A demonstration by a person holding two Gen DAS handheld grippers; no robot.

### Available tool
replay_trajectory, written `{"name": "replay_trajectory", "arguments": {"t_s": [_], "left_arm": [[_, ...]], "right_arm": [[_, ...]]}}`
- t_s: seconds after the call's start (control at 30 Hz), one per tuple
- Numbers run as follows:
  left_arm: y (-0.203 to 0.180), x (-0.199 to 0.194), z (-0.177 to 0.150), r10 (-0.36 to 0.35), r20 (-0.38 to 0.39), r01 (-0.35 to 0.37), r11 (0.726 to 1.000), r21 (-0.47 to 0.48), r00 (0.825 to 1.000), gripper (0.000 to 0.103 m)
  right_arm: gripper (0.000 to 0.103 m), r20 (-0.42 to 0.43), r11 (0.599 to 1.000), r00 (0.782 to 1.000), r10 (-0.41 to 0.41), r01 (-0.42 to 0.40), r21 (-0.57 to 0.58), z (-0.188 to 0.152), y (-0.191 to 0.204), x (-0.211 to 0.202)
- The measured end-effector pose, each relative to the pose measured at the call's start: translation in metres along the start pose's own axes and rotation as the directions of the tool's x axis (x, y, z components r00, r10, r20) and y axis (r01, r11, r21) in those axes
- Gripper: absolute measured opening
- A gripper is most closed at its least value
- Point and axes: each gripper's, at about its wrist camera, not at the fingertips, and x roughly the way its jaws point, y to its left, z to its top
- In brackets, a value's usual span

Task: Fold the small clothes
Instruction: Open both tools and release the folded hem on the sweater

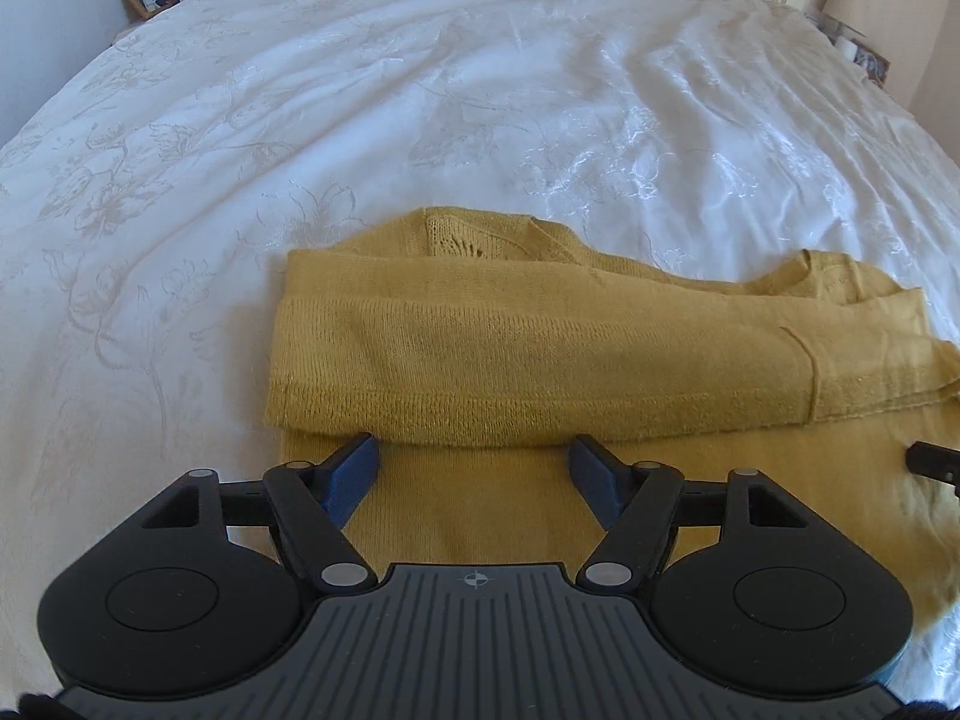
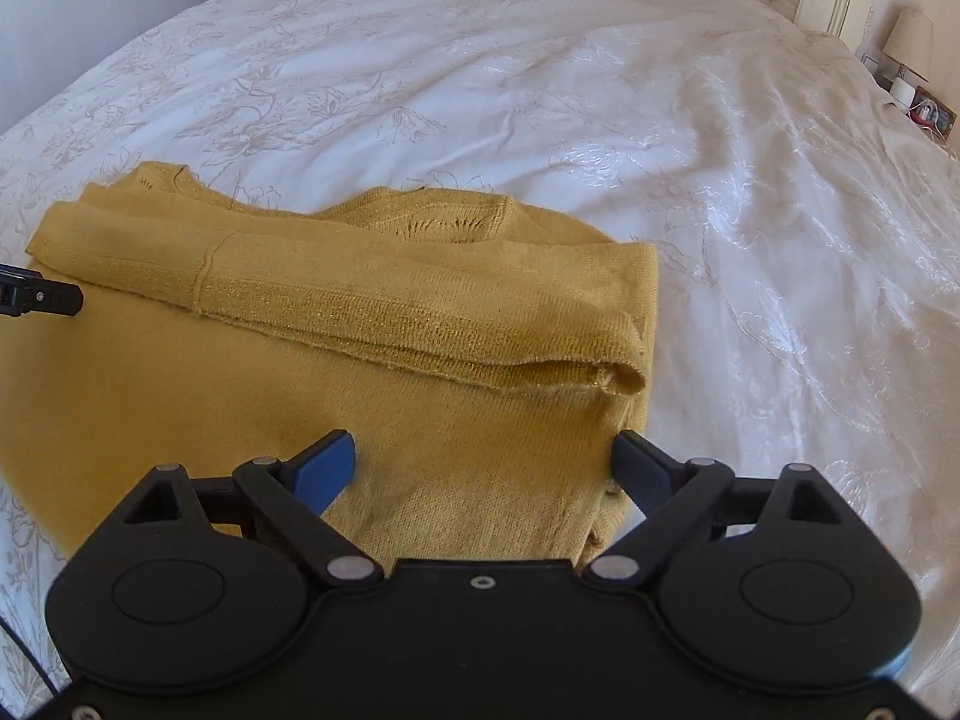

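Left tool [image 1: 474, 456], blue pads apart and empty, above the mustard-yellow knitted sweater [image 1: 540, 354] folded on the white embroidered bedspread [image 1: 420, 90]; right tool [image 2: 483, 456], likewise spread, over that sweater's right edge.

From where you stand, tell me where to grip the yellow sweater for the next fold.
Probably grip the yellow sweater by its near flat layer, at the two side edges, coming from the near side. The folded-over band lies across the far half, so the near part is single and free.
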Motion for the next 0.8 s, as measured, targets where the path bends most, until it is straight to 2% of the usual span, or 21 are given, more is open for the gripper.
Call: {"name": "replay_trajectory", "arguments": {"t_s": [0.23,0.43,0.57,0.67,0.8], "left_arm": [[0.011,0.027,0.043,0.005,0.022,-0.005,1.0,0.023,1.0,0.069],[0.019,0.036,0.065,0.0,0.025,0.0,1.0,0.022,1.0,0.069],[0.023,0.03,0.077,0.02,0.043,-0.02,1.0,-0.004,0.999,0.069],[0.022,0.021,0.083,0.029,0.05,-0.027,0.999,-0.04,0.998,0.07],[0.008,0.007,0.079,0.02,0.046,-0.019,0.999,-0.03,0.999,0.082]], "right_arm": [[0.098,0.017,0.996,1.0,-0.022,0.021,0.088,0.039,-0.027,0.035],[0.1,0.004,0.987,1.0,-0.029,0.028,0.159,0.057,-0.045,0.05],[0.1,0.007,0.979,0.998,-0.056,0.054,0.196,0.063,-0.052,0.047],[0.1,0.043,0.974,0.997,-0.061,0.05,0.223,0.066,-0.052,0.033],[0.1,0.081,0.982,0.996,-0.028,0.013,0.189,0.065,-0.035,0.015]]}}
